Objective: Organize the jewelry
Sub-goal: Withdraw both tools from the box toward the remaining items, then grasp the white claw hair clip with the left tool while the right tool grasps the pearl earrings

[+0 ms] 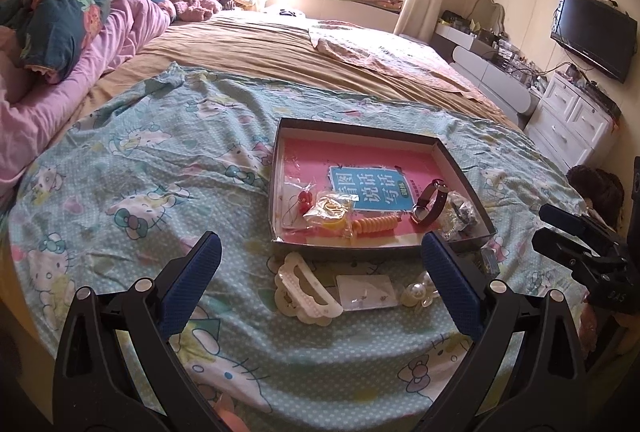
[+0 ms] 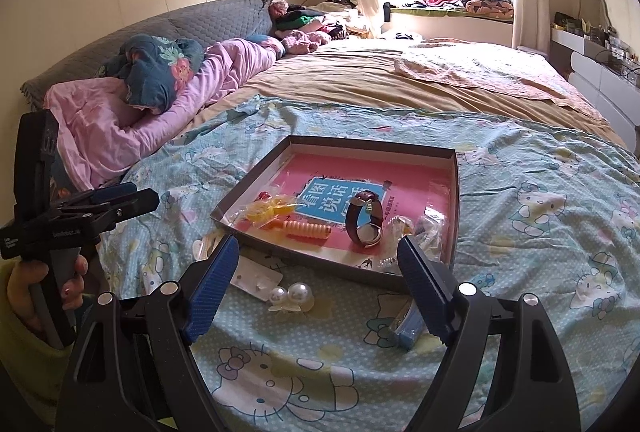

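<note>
Left gripper [image 1: 320,272]: jaws wide, holding nothing, over the sheet
Hair clip [image 1: 306,292]: white, on the sheet in front of the tray
Earring card [image 1: 368,292]: beside the clip
Pearl piece [image 2: 290,296]: on the sheet, near the tray
Tray [image 2: 454,200]: holds coil tie [image 2: 308,229], watch [image 2: 364,222]
Blue box [image 2: 406,324]: outside the tray
Right gripper [image 2: 318,280]: jaws wide, holding nothing

1 tray [image 1: 460,168], 1 watch [image 2: 365,219], 2 pearls [image 2: 290,294].
</note>
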A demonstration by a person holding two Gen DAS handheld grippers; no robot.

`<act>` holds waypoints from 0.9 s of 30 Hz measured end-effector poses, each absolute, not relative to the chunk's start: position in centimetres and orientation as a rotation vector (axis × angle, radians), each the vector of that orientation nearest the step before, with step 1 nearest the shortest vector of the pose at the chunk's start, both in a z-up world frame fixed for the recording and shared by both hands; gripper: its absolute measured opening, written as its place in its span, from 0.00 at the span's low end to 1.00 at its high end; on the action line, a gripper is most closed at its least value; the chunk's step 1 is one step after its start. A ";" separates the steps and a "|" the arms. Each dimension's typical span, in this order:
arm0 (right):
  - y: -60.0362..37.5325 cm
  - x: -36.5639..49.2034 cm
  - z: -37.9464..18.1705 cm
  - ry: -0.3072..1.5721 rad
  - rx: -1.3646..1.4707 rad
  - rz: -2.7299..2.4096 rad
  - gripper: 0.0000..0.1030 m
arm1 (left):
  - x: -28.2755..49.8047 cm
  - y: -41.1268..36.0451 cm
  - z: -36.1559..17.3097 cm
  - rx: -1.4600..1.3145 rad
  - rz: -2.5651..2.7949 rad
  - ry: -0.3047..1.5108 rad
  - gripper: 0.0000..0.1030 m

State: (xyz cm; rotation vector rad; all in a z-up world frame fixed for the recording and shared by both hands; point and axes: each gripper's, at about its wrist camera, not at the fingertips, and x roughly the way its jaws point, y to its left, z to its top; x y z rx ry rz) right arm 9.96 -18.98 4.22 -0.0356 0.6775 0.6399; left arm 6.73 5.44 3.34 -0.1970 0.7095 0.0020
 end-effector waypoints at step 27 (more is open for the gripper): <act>-15.0 10.8 -2.0 0.841 -0.115 0.681 0.78 | 8.6 6.6 -2.9 -0.241 0.034 0.881 0.91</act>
